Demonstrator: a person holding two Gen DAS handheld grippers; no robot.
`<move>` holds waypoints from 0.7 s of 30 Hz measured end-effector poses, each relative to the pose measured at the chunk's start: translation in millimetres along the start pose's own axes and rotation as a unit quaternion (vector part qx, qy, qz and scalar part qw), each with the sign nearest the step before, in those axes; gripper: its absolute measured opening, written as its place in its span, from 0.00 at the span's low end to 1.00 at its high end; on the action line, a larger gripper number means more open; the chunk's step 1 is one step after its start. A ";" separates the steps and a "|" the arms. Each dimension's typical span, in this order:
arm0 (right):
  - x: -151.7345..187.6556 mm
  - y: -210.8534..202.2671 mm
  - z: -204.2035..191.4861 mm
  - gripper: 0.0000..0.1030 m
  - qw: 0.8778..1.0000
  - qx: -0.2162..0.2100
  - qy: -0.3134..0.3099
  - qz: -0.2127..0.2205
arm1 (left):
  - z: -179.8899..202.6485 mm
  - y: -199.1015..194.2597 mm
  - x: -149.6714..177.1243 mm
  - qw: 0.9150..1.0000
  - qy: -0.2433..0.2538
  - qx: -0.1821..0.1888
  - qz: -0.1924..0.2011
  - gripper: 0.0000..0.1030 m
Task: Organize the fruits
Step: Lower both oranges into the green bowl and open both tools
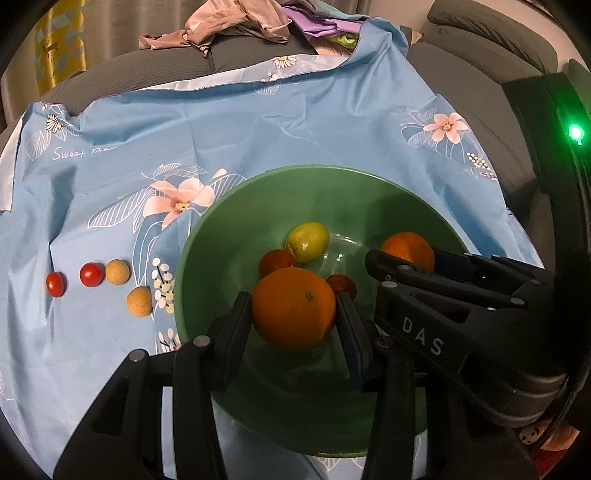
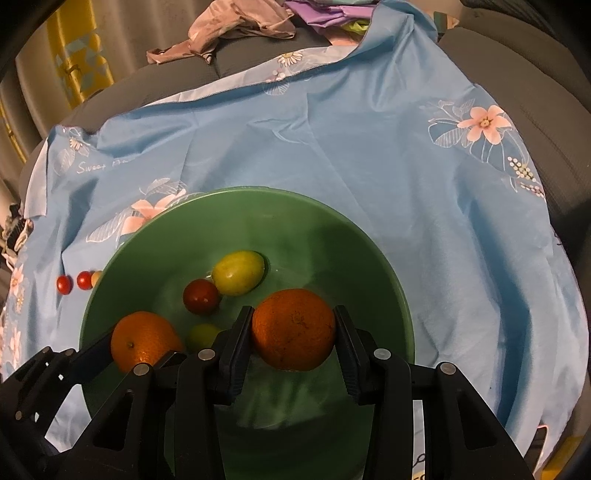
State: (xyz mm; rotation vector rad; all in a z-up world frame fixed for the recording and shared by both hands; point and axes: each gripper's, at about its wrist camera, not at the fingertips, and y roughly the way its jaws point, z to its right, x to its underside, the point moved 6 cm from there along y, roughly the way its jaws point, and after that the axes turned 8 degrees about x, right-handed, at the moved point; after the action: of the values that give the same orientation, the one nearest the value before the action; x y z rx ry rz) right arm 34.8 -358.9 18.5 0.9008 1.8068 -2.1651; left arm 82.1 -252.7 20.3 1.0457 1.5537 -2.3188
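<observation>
A green bowl [image 1: 258, 177] [image 2: 221, 194] sits on a blue flowered cloth [image 1: 295, 122]. My left gripper [image 1: 293, 300] is shut on an orange [image 1: 293, 321] over the bowl's near side. The same gripper [image 2: 136, 350] and its orange [image 2: 142, 338] show at lower left in the right wrist view. Beside it, my right gripper [image 2: 293, 314] [image 1: 406, 258] is shut on a second orange [image 2: 293, 332] [image 1: 408, 247]. On the bowl's floor lie a yellow-green fruit [image 1: 307, 242] [image 2: 239, 272], a red tomato [image 1: 277, 262] [image 2: 201, 296] and a smaller fruit [image 1: 341, 286] [image 2: 203, 336].
Left of the bowl on the cloth lie two cherry tomatoes [image 1: 56, 284] [image 1: 91, 274] and two tan round fruits [image 1: 117, 272] [image 1: 139, 301]. Crumpled clothes [image 1: 236, 22] are heaped on the grey sofa [image 1: 480, 74] behind. The cloth right of the bowl bears nothing.
</observation>
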 end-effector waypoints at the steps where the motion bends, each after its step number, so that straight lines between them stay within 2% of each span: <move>1: -0.2 0.0 -0.1 0.43 1.000 0.001 -0.001 0.000 | 0.0 0.5 0.1 1.000 0.001 -0.002 -0.001 0.45; 21: -0.5 1.1 0.3 0.43 1.000 0.026 -0.011 0.001 | 1.2 7.0 1.8 1.000 0.006 -0.008 -0.015 0.45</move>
State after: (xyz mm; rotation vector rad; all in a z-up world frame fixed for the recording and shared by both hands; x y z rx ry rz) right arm 35.7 -359.6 17.9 0.8865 1.7472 -2.2207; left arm 83.7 -256.4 14.2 1.0409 1.6003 -2.3192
